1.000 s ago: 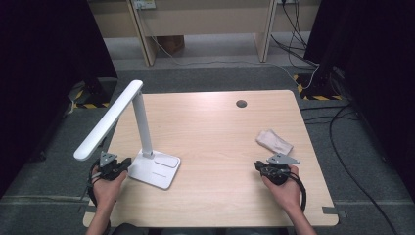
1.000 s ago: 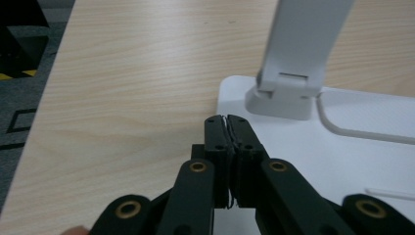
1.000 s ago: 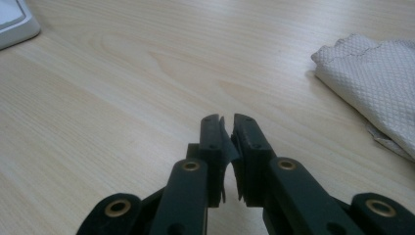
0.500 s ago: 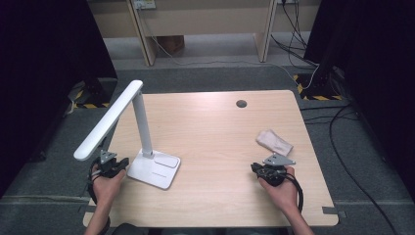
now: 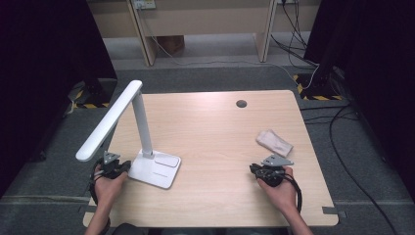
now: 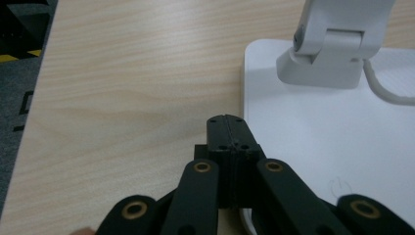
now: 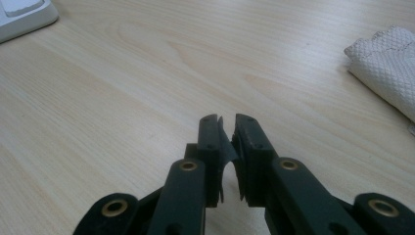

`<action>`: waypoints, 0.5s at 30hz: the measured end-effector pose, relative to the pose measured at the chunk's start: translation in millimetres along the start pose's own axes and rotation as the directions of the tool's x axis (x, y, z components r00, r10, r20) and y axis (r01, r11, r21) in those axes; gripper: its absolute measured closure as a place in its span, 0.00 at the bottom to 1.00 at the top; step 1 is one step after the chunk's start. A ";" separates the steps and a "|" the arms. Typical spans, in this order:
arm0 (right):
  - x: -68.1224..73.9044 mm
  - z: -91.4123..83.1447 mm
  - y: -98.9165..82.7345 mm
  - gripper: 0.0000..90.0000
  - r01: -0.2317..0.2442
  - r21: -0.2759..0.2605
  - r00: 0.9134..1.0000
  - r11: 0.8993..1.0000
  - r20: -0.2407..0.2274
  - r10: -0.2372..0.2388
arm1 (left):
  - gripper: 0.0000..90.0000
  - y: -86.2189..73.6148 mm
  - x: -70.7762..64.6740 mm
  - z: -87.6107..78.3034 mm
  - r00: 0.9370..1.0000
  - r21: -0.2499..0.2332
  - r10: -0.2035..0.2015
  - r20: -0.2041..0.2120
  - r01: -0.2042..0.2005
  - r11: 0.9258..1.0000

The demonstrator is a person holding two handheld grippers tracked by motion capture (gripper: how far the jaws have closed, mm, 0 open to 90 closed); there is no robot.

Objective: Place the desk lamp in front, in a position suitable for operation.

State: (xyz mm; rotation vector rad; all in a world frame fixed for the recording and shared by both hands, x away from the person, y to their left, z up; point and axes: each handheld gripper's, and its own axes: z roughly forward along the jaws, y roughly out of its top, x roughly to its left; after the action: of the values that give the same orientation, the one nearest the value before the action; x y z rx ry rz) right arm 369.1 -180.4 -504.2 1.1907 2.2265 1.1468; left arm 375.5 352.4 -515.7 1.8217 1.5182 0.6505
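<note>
Comparing with a second ago: both hands rest at the near edge of the desk (image 5: 215,132) much as before; the right one sits slightly nearer the person and a touch left, the left one barely shifted.
Left tongs (image 5: 117,166): held in the left hand (image 5: 107,183) at the near left corner, jaws pressed fully together on nothing, tips lying just beside the edge of the lamp base (image 6: 313,137).
Right tongs (image 5: 262,171): held in the right hand (image 5: 281,188) at the near right, jaws nearly together with a thin slit between the tips, empty, low over bare wood.
Lamp (image 5: 139,122): white, upright on its flat base at the near left, head slanting down over the desk's left edge; unmoved.
Cloth (image 5: 274,142): pale folded piece on the right side, just beyond the right tongs, apart from them; unmoved.
Round hole (image 5: 241,104): dark, near the far edge.
</note>
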 end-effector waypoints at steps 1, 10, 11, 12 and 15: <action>0.0 0.1 0.0 0.91 0.000 0.000 1.000 1.000 0.000 0.000 | 0.99 -0.8 -1.1 0.6 1.000 0.006 0.003 0.005 -0.003 1.000; 1.8 1.5 -0.7 0.91 0.002 0.006 1.000 1.000 -0.006 -0.002 | 0.99 -2.0 -13.5 -1.1 0.998 0.033 0.045 0.039 -0.046 0.998; 2.3 1.6 -0.7 0.91 0.002 0.008 1.000 1.000 -0.005 -0.001 | 0.99 -2.0 -14.8 -1.2 0.998 0.035 0.049 0.044 -0.050 0.998; 2.6 1.7 -0.7 0.90 0.001 0.009 1.000 1.000 -0.005 -0.001 | 0.99 -2.0 -17.4 -1.1 0.997 0.034 0.055 0.051 -0.057 0.998; 3.0 2.3 -1.0 0.90 0.002 0.012 1.000 1.000 -0.006 -0.002 | 0.99 -1.4 -23.5 -1.4 0.995 0.043 0.076 0.069 -0.079 0.996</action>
State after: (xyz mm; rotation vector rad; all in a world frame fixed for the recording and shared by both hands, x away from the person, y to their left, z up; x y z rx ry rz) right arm 368.3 -177.2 -506.2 1.1914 2.2416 1.1394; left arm 368.9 329.8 -514.9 1.9255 1.4348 0.5894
